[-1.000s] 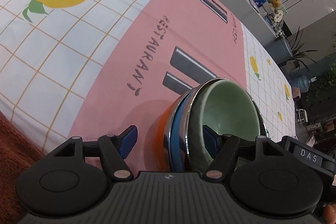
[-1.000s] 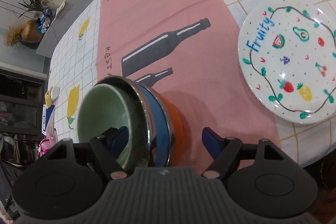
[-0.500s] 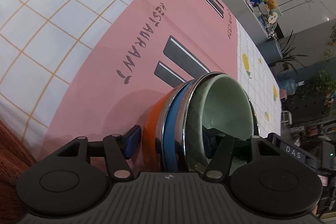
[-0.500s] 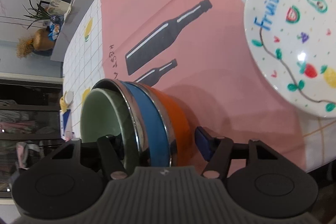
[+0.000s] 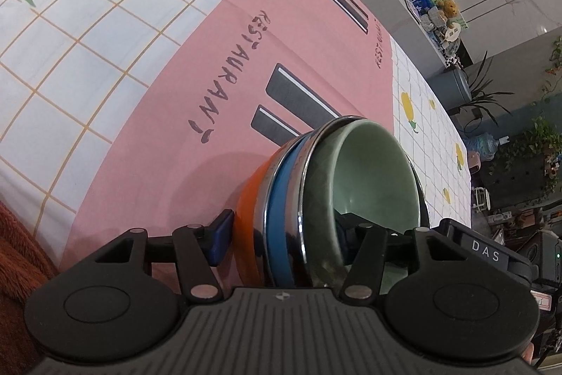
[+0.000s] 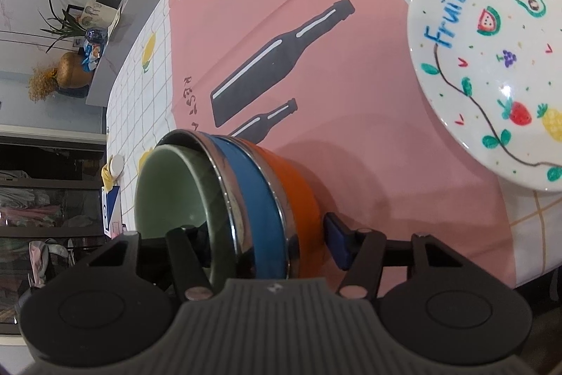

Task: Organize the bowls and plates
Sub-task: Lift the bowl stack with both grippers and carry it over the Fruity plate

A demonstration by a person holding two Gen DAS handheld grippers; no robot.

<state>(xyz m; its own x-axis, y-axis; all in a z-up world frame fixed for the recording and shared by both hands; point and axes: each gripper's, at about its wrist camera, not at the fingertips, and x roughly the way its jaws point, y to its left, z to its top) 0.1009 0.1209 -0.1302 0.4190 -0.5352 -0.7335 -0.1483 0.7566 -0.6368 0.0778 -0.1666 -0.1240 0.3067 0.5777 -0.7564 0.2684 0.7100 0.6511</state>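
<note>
You have the stack of nested bowls [image 5: 316, 199] tipped on the pink mat [image 5: 217, 65], near the counter's edge. Your left gripper [image 5: 281, 234] and right gripper [image 6: 267, 241] have both just been closing, fingers now pinching opposite rims. The fruit-painted plate [image 6: 491, 58] lies right of the bowls, apart.

both gripper [image 5: 281, 234] [image 6: 267, 241] jaws just closing, angled downward.
</note>
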